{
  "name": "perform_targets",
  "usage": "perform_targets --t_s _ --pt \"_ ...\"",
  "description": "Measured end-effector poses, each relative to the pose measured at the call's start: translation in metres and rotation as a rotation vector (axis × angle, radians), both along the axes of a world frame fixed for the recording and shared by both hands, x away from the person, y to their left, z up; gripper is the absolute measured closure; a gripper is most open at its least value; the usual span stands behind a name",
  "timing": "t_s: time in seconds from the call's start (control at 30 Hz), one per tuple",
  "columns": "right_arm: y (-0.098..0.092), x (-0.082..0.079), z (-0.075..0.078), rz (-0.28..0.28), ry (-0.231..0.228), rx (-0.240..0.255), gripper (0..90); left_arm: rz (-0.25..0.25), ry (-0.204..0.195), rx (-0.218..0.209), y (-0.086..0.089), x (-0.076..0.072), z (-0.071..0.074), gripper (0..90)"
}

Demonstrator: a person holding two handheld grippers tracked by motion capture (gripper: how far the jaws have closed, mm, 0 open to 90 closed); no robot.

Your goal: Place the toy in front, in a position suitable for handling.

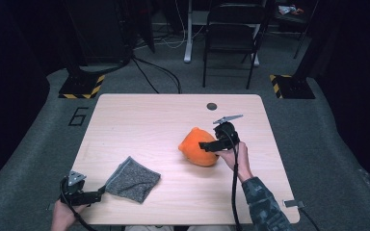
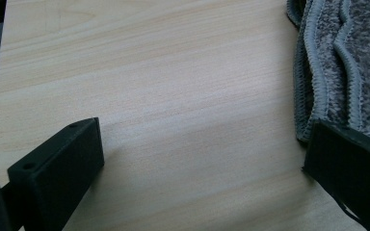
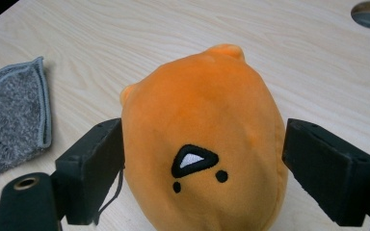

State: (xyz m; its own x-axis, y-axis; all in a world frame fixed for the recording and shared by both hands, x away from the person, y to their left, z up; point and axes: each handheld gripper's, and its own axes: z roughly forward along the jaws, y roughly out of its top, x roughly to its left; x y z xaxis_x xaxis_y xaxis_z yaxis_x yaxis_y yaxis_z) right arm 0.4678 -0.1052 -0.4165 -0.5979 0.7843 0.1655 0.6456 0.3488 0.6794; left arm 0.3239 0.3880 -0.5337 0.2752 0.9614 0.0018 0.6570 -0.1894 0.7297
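An orange plush toy [image 1: 198,147] lies on the wooden counter [image 1: 139,125], a bit right of the middle. It is soft and round, with two little bumps on its far side. In the right gripper view the toy [image 3: 204,139] shows a small black triangle with white inside and two black dots under it.

The right gripper [image 1: 211,145] is at the toy's right side, held by a hand [image 1: 236,159] in a camouflage sleeve. Its jaws stand wide, one on each side of the toy. In the right gripper view the left jaw sits right at the toy's side and may touch it, while the right jaw stands a little apart from it. The jaws do not squeeze the toy.

A grey cloth [image 1: 134,179] lies near the front of the counter, to the left, well apart from the toy. It is fuzzy with a stitched edge.

The left gripper [image 1: 96,195] is at the near left corner, low over the counter, just beside the cloth. Its jaws are wide too. In the left gripper view bare wood lies between them, and the cloth's edge [image 2: 318,96] is right by the right jaw. It holds nothing.

A small dark round hole [image 1: 212,106] sits at the far side of the counter. A black chair [image 1: 231,33] stands on the floor behind.
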Motion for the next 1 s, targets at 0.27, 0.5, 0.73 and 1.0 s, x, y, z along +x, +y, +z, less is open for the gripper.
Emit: perform_targets --t_s 0.27,0.5,0.73,1.0 --pt "0.005 0.005 -0.018 -0.053 0.041 -0.043 28.2 -0.001 0.000 0.000 0.000 0.000 0.000 0.0" --pt "0.004 0.005 -0.030 -0.045 0.051 -0.062 56.7 -0.001 0.000 0.000 0.000 0.000 0.000 0.0" --pt "0.002 0.004 -0.026 -0.008 0.010 -0.049 68.4 -0.002 0.001 0.001 0.000 0.000 0.000 0.0" --pt "0.003 0.005 -0.015 0.056 -0.046 -0.045 70.7 -0.003 0.002 0.002 0.000 0.000 0.000 0.0"
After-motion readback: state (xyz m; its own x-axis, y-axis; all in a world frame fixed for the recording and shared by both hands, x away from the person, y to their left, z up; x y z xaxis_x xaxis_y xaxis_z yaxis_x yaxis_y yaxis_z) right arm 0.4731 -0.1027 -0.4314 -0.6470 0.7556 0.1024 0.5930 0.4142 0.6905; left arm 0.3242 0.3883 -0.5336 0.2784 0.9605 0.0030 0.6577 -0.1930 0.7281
